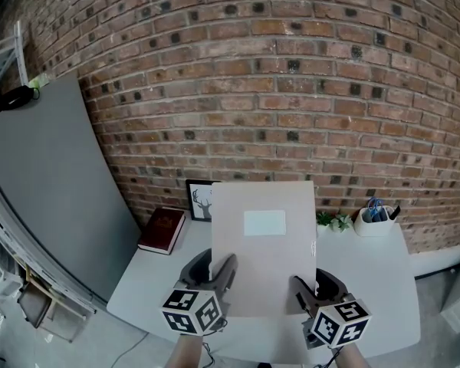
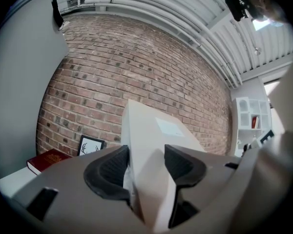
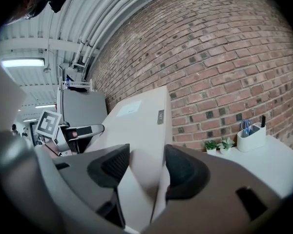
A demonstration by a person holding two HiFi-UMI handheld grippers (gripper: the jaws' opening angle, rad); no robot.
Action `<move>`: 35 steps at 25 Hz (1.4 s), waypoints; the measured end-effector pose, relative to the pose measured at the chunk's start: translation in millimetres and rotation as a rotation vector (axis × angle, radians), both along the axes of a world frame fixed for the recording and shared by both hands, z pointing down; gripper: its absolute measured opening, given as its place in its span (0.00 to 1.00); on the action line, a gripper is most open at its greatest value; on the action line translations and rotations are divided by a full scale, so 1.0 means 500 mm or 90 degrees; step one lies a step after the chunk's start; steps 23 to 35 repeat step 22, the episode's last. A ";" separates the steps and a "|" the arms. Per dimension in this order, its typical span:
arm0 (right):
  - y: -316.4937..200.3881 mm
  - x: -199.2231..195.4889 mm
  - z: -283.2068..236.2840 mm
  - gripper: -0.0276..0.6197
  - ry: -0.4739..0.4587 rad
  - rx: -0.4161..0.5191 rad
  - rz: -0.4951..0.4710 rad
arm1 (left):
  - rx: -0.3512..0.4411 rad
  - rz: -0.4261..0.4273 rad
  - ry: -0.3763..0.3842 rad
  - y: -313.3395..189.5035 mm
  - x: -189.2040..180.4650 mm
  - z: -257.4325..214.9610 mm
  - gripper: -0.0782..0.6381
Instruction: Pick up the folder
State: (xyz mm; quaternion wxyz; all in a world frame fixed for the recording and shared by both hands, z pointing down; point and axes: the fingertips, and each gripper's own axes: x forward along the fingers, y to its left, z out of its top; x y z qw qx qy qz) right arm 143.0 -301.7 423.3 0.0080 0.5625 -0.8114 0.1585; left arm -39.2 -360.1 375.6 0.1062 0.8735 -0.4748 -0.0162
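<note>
The folder [image 1: 264, 244] is a thick beige box-like file with a pale label on its face. It is held up above the white table [image 1: 383, 274], its face tilted toward me. My left gripper [image 1: 215, 271] grips its lower left edge, and my right gripper [image 1: 310, 286] grips its lower right edge. In the left gripper view the folder [image 2: 151, 130] fills the gap of the left gripper [image 2: 145, 160], with both black pads against it. The right gripper view shows the same: the folder [image 3: 136, 116] sits wedged in the right gripper [image 3: 146, 162].
A red book [image 1: 162, 230] and a framed deer picture [image 1: 200, 199] lie at the table's back left. A small plant [image 1: 333, 221] and a white pen holder [image 1: 374, 219] stand at the back right, against the brick wall. A large grey panel [image 1: 46, 190] leans at the left.
</note>
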 end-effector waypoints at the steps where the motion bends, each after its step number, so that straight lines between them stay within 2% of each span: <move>1: 0.000 -0.001 0.000 0.40 0.000 0.000 0.000 | 0.001 -0.001 0.000 0.000 -0.001 0.000 0.44; 35: -0.008 -0.003 -0.007 0.40 0.001 0.017 0.000 | 0.013 -0.004 0.002 -0.008 -0.004 -0.008 0.44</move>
